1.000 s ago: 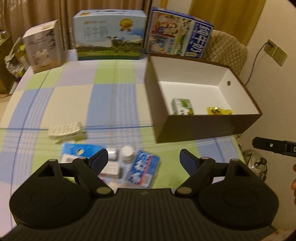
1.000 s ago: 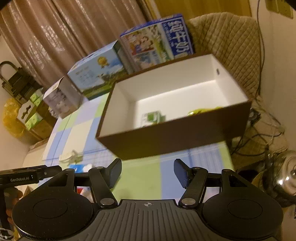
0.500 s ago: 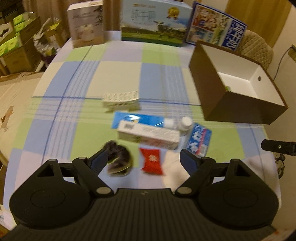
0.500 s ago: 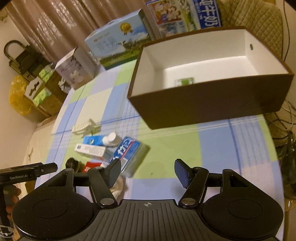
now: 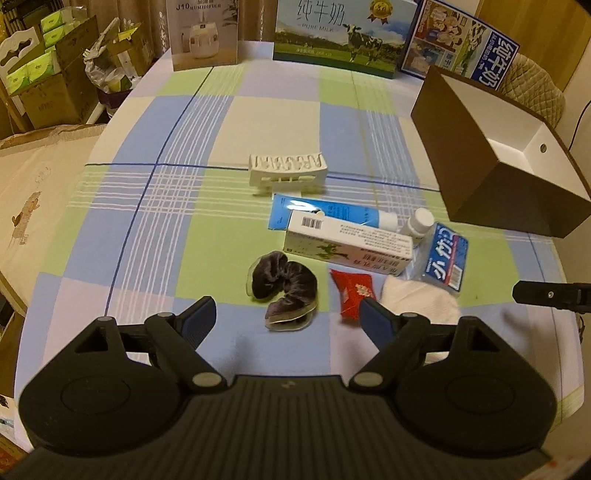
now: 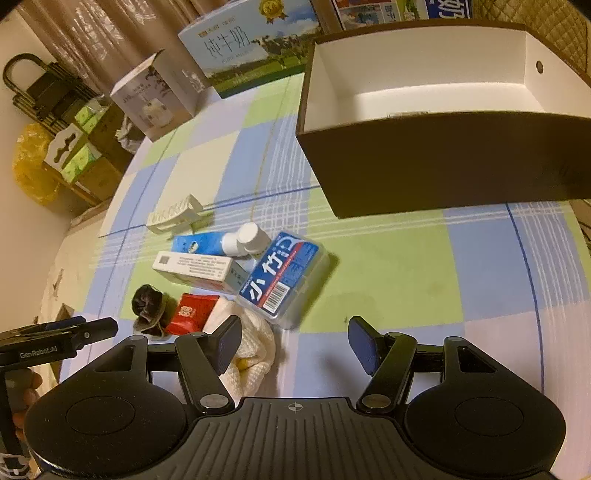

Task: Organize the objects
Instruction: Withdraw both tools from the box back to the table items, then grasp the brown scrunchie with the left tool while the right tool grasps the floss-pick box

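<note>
Objects for sorting now lie in a cluster left of the brown box [image 5: 491, 184], where a second ago we saw mostly the box's white inside with a green carton and a yellow packet. From left: dark scrunchie [image 5: 284, 288], white rack [image 5: 287, 172], red packet [image 5: 352, 291], long white carton [image 5: 347, 247] with its long axis running left to right toward the box, blue tube [image 5: 328, 214] parallel behind it, white cloth [image 5: 417, 299], floss case [image 5: 445, 258]. Our left gripper [image 5: 287, 319] stands wide, empty; our right gripper [image 6: 294, 345] is half open, empty. Checked tablecloth [image 5: 184, 221]; milk cartons [image 5: 340, 33] and curtains behind.
</note>
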`<action>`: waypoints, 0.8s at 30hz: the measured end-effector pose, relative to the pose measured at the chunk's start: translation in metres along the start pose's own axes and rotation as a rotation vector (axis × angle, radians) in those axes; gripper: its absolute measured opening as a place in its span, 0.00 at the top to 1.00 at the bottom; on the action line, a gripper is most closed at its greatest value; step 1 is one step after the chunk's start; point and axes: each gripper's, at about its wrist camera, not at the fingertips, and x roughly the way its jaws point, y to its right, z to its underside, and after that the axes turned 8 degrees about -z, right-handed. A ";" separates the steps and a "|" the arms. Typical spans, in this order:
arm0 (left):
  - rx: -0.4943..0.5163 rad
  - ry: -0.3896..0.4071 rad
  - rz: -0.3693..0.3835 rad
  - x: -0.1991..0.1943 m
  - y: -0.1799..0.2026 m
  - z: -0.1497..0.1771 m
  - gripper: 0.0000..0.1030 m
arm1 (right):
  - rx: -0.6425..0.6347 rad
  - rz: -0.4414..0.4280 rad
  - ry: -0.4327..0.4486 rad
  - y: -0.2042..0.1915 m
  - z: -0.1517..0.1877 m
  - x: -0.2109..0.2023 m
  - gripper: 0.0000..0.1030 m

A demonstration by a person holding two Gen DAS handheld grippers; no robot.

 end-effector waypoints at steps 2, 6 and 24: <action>0.006 -0.007 0.005 0.007 -0.001 0.001 0.21 | 0.010 0.013 -0.004 0.002 0.001 0.002 0.40; 0.033 -0.010 0.014 0.022 -0.001 -0.001 0.22 | 0.039 0.038 0.000 0.006 -0.001 0.006 0.40; 0.129 -0.048 0.025 0.084 0.005 -0.016 0.35 | 0.107 0.076 0.006 0.010 -0.018 0.028 0.40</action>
